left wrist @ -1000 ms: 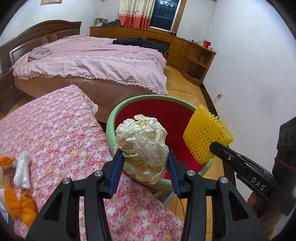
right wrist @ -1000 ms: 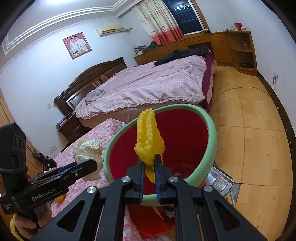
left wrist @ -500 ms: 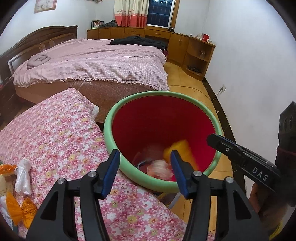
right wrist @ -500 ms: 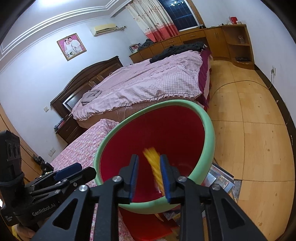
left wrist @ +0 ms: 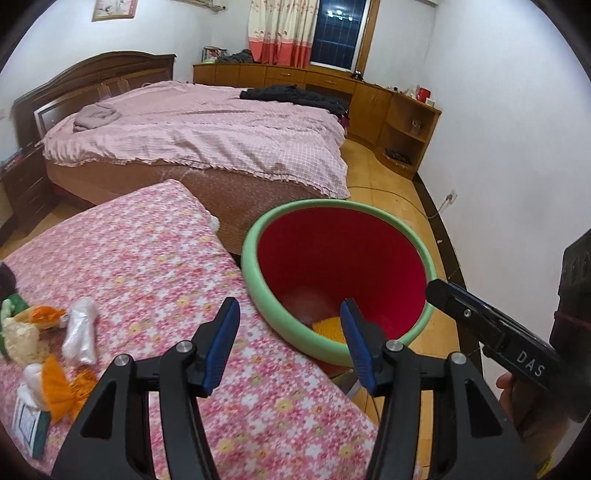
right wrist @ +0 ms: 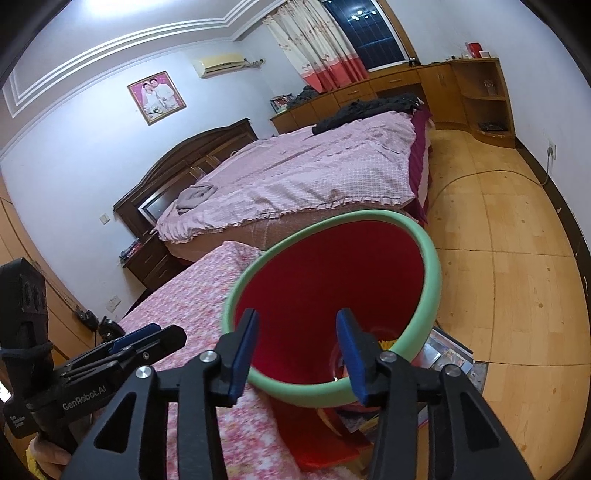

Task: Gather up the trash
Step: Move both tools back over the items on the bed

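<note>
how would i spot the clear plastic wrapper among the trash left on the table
Start at the table with the pink floral cloth, beside the red bin with the green rim. At its left end lies a small heap of litter. The clear plastic wrapper is the crumpled whitish see-through piece at the heap's right edge; its neighbours are orange or cream.

A home bedroom: a double bed [left wrist: 192, 144] with carved wooden headboard [left wrist: 92, 79] stood at eleven o'clock, curtains [left wrist: 282, 31] and built-in cabinets [left wrist: 373, 103] at one o'clock.
</note>
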Motion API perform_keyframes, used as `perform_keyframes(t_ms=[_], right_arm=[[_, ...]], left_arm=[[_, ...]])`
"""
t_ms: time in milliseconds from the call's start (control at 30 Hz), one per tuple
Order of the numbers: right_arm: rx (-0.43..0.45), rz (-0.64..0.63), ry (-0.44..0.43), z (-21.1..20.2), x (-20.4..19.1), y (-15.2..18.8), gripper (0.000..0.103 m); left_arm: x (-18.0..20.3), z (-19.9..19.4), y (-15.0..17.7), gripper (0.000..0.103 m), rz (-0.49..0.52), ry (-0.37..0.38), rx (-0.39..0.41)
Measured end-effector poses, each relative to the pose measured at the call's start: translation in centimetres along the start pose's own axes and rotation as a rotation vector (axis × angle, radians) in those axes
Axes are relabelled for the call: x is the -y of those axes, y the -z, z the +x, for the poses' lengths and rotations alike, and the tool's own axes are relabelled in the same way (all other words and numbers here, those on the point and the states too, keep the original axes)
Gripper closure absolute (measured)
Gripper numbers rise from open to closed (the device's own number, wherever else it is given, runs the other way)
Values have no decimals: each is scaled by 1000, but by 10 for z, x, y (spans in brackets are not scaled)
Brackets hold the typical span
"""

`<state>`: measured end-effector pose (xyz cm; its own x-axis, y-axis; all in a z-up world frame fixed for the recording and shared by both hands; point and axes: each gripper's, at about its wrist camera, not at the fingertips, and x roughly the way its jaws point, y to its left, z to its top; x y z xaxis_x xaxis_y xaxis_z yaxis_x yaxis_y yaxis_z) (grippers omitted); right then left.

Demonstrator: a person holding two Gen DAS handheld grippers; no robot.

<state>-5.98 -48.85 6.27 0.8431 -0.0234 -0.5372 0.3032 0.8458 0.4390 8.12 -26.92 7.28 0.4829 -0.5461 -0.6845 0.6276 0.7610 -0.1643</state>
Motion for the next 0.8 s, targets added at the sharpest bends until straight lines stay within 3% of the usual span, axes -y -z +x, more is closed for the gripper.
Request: perform_keyframes(t_ms=[400, 800], right_arm=[[-16, 20, -60, -17, -39, 21, 45], [-64, -50, -123, -8, -94, 43, 43]], left_arm=[[-33, -57, 20, 46, -63, -69, 55], [-115, -108, 51, 46, -170, -236, 77]])
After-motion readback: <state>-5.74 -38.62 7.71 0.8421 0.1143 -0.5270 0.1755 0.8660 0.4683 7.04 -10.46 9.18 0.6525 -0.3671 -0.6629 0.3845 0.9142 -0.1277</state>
